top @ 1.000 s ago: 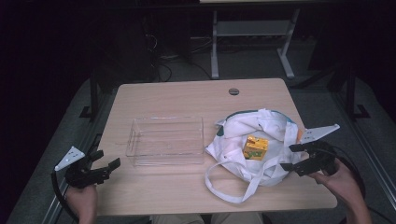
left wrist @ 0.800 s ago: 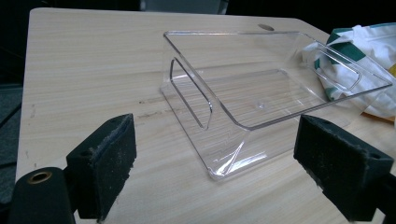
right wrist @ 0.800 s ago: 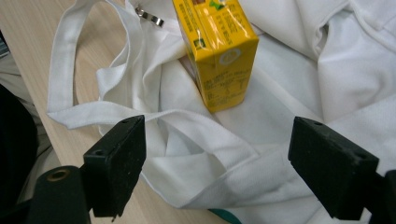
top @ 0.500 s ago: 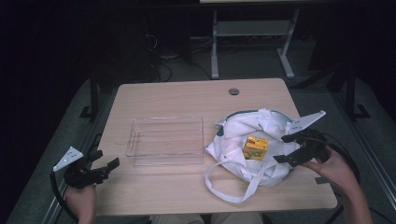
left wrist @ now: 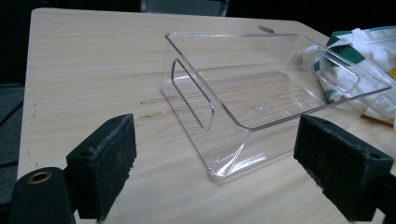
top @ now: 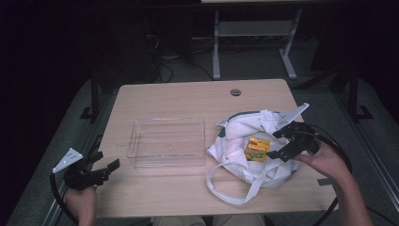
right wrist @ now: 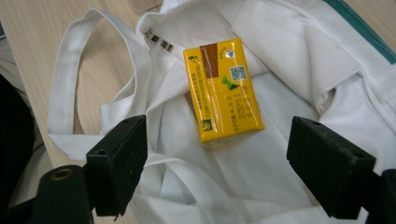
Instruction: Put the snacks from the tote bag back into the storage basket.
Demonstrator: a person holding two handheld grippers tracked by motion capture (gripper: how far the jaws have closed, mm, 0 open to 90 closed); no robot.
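I take the clear plastic tray [top: 168, 142] as my landmark and work across from its left. My left gripper [top: 104, 169] sits off the tray's near-left corner, close to the table [top: 179, 96] edge, its jaws wide apart and holding nothing; in the left gripper view the tray [left wrist: 261, 100] lies empty just ahead of the pads. To the tray's right, touching or nearly touching its end wall, lies the white cloth bag [top: 244, 148] with green trim, and on its crumpled fabric rests the yellow carton [top: 257, 149]. My right gripper [top: 285, 144] hovers just right of that carton, jaws spread; in the right gripper view the yellow carton [right wrist: 222, 91] lies between and ahead of the two black pads, not yet touched. My worry is the cloth: the carton rests on loose folds, so I judge that closing in low could pinch fabric with the box and drag the bag [right wrist: 299, 65] and its handle loop [right wrist: 70, 88] along. The carton also lies skewed to my jaws, so a hasty squeeze might twist it away.
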